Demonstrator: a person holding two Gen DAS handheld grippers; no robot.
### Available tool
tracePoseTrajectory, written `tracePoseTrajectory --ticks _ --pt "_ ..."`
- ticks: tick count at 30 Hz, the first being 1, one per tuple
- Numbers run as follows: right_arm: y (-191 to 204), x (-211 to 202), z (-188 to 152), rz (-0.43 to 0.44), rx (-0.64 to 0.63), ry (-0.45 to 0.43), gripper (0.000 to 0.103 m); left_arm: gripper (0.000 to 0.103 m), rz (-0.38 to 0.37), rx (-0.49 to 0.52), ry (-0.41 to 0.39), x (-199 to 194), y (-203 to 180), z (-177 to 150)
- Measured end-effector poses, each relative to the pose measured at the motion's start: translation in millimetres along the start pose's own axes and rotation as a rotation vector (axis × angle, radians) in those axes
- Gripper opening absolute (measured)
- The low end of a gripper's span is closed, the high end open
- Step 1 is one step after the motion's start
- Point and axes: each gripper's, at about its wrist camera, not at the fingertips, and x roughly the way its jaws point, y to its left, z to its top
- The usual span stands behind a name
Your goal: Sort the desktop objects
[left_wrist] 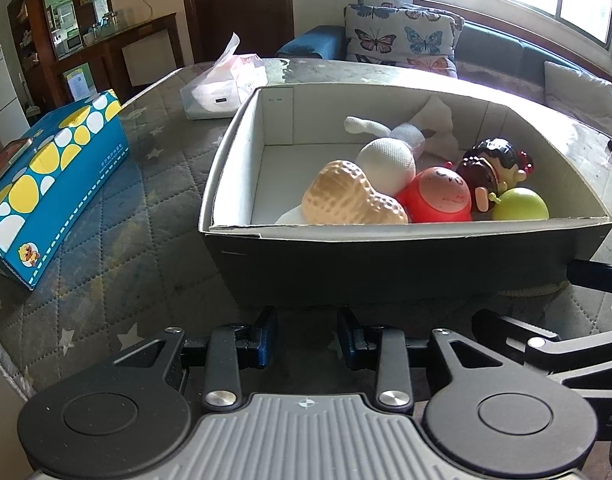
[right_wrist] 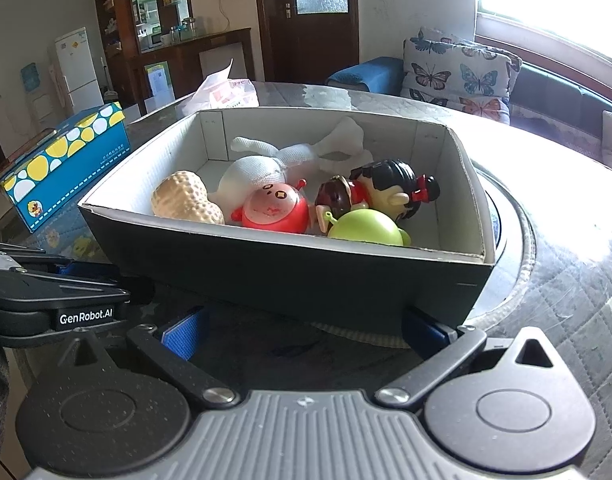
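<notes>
Five toys are seen gathered inside the cardboard box (left_wrist: 405, 240), which sits on the quilted table (left_wrist: 154, 200) and is the largest thing in both views. Well to the left of the box, a blue spotted carton (left_wrist: 54, 184) lies on the table, and behind the box a white plastic bag (left_wrist: 226, 84) is seen; neither has been put away, though whether they belong to the sorting cannot be told.

Within the box, a white knitted doll (right_wrist: 258, 172) is laid toward the back, with a peanut-shaped toy (right_wrist: 186, 200) at the near left, a red round toy (right_wrist: 276, 208) in the middle, a dark-haired figurine (right_wrist: 381, 192) to the right, and a green ball (right_wrist: 365, 228) against the near wall.

The sorting is judged to be nearly or fully done, since no loose toy is seen on the table.

The left gripper (left_wrist: 307, 336) is held low before the near wall of the box, its blue pads a small way apart with nothing between them. The right gripper (right_wrist: 306, 332) is held spread wide below the same wall, and nothing is pinched.
</notes>
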Motion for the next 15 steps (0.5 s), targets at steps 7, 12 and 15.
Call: tracePoseTrajectory --ticks 7,12,15 --pt "-0.4 2.3 -0.2 -0.001 0.008 0.006 0.103 0.035 -0.004 -0.008 0.006 2.7 1.9 -0.5" --pt "-0.2 2.5 -1.2 0.0 0.01 0.007 0.103 0.035 0.0 -0.008 0.005 3.2 1.9 0.0" --pt "0.5 3.0 -1.7 0.002 0.009 0.008 0.103 0.035 0.0 -0.003 0.004 3.1 1.0 -0.4"
